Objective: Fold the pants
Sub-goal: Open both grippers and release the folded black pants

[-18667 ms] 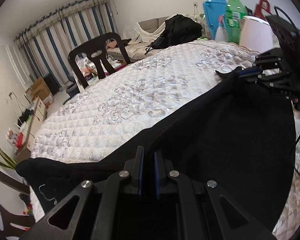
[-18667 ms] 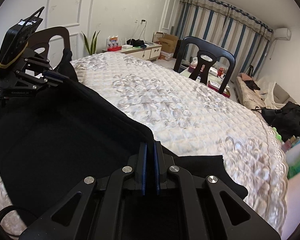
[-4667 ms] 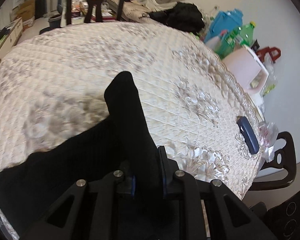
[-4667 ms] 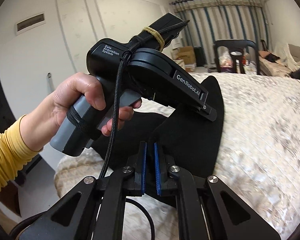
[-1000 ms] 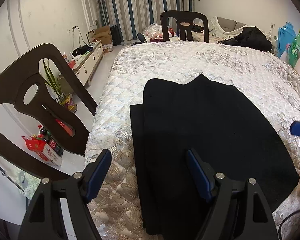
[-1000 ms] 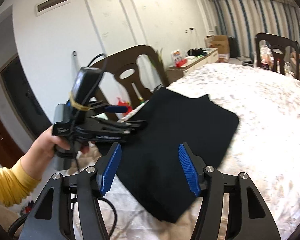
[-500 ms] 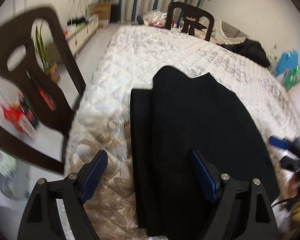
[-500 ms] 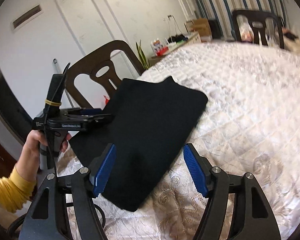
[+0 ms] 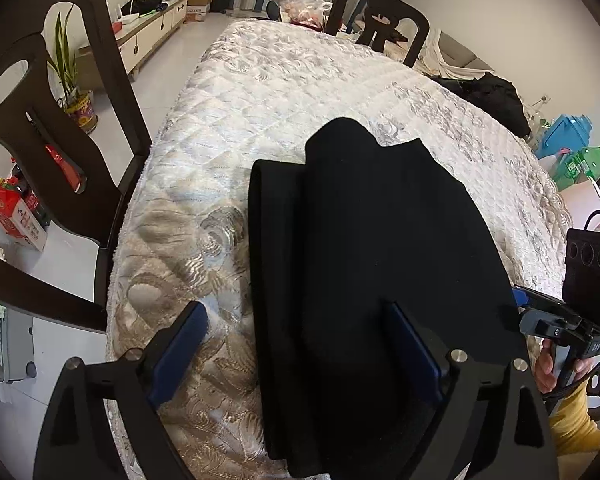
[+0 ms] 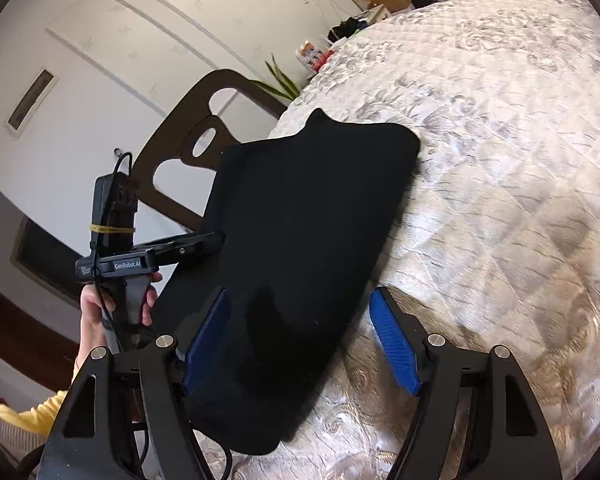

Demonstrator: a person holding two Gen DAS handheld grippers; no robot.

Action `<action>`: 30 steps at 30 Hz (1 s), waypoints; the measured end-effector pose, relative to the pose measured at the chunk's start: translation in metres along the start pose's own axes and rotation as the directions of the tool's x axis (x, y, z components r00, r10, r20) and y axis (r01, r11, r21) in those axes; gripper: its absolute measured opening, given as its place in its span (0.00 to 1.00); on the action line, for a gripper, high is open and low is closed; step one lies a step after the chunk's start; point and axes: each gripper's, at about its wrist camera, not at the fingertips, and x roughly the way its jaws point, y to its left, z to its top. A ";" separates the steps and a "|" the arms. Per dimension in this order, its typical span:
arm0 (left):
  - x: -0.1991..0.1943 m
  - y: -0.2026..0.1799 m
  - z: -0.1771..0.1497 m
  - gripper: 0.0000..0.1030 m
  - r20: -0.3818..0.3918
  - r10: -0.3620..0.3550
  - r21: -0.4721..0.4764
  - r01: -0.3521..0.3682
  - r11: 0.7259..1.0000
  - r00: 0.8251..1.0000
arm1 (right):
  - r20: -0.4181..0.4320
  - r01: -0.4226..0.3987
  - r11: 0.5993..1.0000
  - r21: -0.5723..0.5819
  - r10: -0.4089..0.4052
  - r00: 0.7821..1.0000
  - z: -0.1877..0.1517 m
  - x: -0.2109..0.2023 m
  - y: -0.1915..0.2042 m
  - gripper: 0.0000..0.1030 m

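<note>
Pants [image 9: 380, 248]: folded black stack lying flat near the quilted surface's [image 9: 284, 80] edge.
Left gripper [image 9: 300, 354]: your fingers have just been opening, now spread wide over the pants, gripping nothing.
Right gripper [image 10: 304, 340]: fingers just opened, straddling the pants' near edge, pads apart from the cloth.

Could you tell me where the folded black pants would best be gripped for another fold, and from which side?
Probably at the two near corners of the black pants, one gripper each, coming from the near table edge. The bundle lies flat on the quilted cover, long axis running away, and its near end overhangs slightly, so a finger could likely slip underneath.
</note>
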 end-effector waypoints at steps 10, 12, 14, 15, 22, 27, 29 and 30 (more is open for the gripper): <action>0.004 -0.007 0.001 0.90 0.009 0.012 0.019 -0.012 1.000 1.000 | 0.002 -0.002 1.000 -0.006 0.002 1.000 0.000 -0.002 0.001 0.70; 0.004 -0.007 0.002 0.90 0.011 0.014 0.020 -0.014 1.000 1.000 | 0.006 -0.002 1.000 -0.008 0.002 1.000 -0.001 -0.003 0.002 0.70; 0.004 -0.007 0.001 0.90 0.013 0.015 0.021 -0.016 1.000 1.000 | 0.006 -0.001 1.000 -0.010 0.001 1.000 0.000 -0.002 0.003 0.70; 0.003 -0.007 0.001 0.90 0.015 0.016 0.021 -0.017 1.000 1.000 | 0.007 -0.001 1.000 -0.011 0.001 1.000 0.000 -0.002 0.003 0.70; 0.001 -0.010 -0.003 0.90 0.037 0.038 0.019 -0.039 0.999 0.999 | 0.037 0.105 0.990 -0.097 -0.102 0.994 -0.004 -0.006 0.021 0.70; -0.010 -0.003 -0.008 0.89 0.053 -0.005 -0.030 0.007 1.000 0.999 | 0.132 0.190 0.932 -0.308 -0.156 0.979 -0.017 -0.019 0.063 0.70; -0.022 0.003 -0.011 0.89 0.080 -0.032 -0.057 0.037 0.998 0.996 | 0.159 0.182 0.903 -0.390 -0.129 0.979 -0.023 -0.021 0.083 0.70; -0.028 0.004 -0.013 0.89 0.098 -0.032 -0.063 0.039 0.997 0.995 | 0.164 0.180 0.888 -0.422 -0.120 0.979 -0.026 -0.019 0.092 0.70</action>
